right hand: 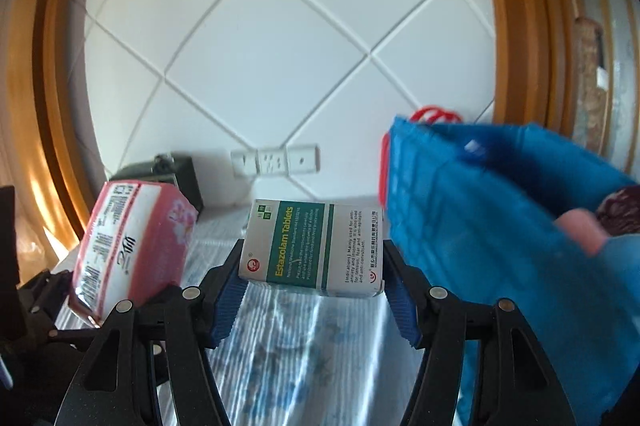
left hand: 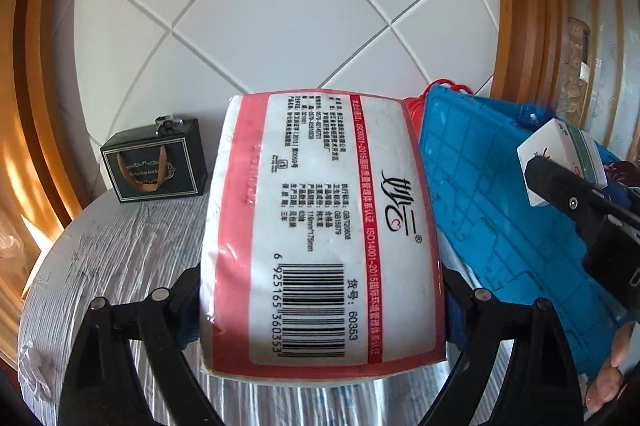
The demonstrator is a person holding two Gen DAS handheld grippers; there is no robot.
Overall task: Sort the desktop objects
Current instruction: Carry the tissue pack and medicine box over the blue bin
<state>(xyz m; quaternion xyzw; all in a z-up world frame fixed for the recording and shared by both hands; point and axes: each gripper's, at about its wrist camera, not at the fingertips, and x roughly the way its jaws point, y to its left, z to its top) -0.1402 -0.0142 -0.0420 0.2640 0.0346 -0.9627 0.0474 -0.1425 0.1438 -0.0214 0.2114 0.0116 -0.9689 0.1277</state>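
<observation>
Two items are held clear above the table: left gripper jaws clamped on tissue pack, right gripper on tablet box, apparently bound for blue basket alongside.

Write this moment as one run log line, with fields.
left gripper: holds tissue pack | right gripper: holds tablet box | blue bag: at right, a hand on it

Both wrist views face the tiled wall, close over the table, sharing the somewhat blurred blue basket
</observation>
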